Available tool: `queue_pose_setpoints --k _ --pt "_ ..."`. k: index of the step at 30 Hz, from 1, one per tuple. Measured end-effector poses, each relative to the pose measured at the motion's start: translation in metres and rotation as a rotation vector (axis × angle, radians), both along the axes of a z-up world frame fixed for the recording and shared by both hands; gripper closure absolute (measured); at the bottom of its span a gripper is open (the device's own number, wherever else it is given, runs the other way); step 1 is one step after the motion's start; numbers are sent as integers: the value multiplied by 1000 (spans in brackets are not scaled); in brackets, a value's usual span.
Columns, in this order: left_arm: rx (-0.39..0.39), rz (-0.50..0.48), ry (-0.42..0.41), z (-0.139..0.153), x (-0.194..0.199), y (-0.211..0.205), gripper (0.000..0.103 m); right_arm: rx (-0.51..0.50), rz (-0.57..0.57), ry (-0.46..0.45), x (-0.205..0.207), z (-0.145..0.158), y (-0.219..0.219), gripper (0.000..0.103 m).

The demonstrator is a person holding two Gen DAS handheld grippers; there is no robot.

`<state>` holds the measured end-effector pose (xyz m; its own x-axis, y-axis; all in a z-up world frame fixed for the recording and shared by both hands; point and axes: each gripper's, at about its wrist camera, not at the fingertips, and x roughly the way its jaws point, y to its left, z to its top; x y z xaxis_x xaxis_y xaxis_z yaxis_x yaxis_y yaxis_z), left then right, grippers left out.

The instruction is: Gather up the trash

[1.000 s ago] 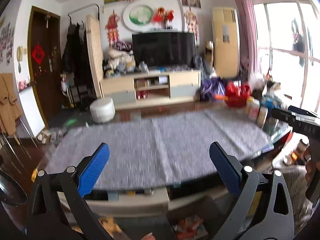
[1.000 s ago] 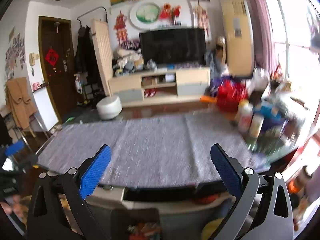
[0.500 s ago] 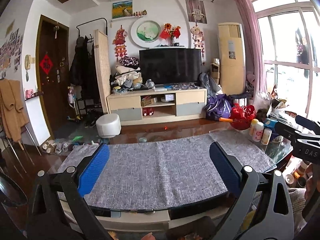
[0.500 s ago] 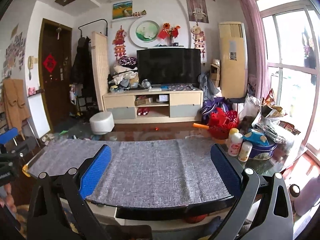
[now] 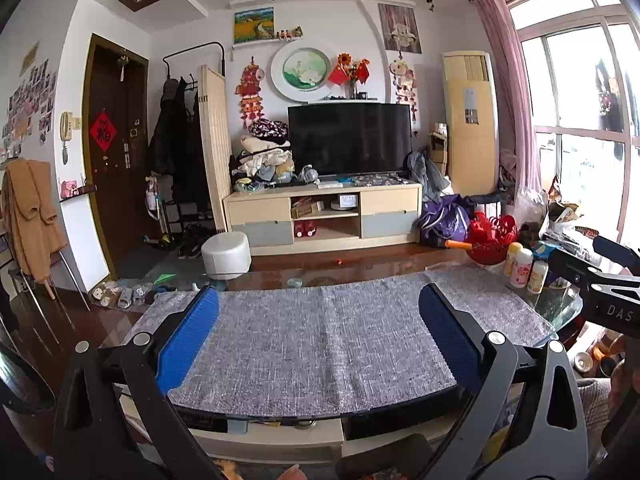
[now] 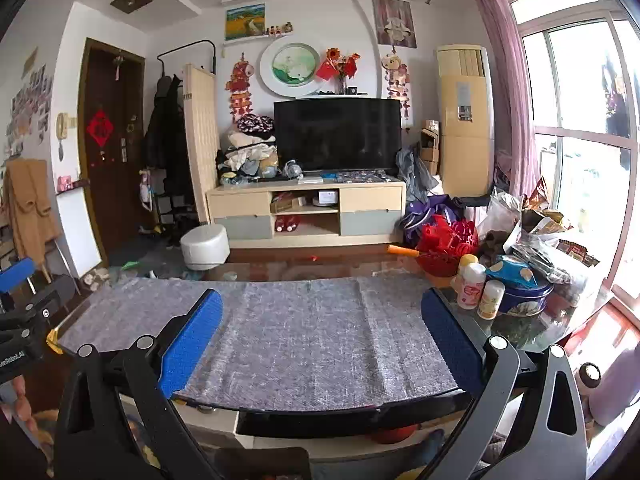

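Note:
My left gripper [image 5: 318, 320] is open and empty, held above the near edge of a grey mat [image 5: 332, 332] on a glass table. My right gripper [image 6: 320, 320] is open and empty too, over the same mat [image 6: 316, 328]. Each gripper shows at the edge of the other's view: the right one in the left wrist view [image 5: 600, 280], the left one in the right wrist view [image 6: 24, 308]. I see no loose trash on the mat. Crumpled bags and wrappers [image 6: 536, 232] are piled at the table's right end.
Small bottles [image 6: 472, 284], a blue tin [image 6: 524, 296] and a red basket [image 6: 444, 244] crowd the table's right end. Beyond the table stand a white stool [image 6: 204, 246], a TV cabinet [image 6: 308, 212] and a door [image 6: 108, 144].
Both views were blurred and tilted down a second ago. Both grippers have risen and steadied level with the table. Jaws stayed open.

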<state>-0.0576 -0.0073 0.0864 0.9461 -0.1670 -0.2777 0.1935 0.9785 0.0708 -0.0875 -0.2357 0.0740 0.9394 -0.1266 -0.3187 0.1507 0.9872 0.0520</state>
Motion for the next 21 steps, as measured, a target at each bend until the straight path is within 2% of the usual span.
queue_pose_setpoints --k 8,21 --pt "-11 5 -12 4 1 5 8 19 -5 -37 -5 6 -2 3" --pt "-24 9 -19 4 2 11 8 29 7 -30 -2 6 -1 3"
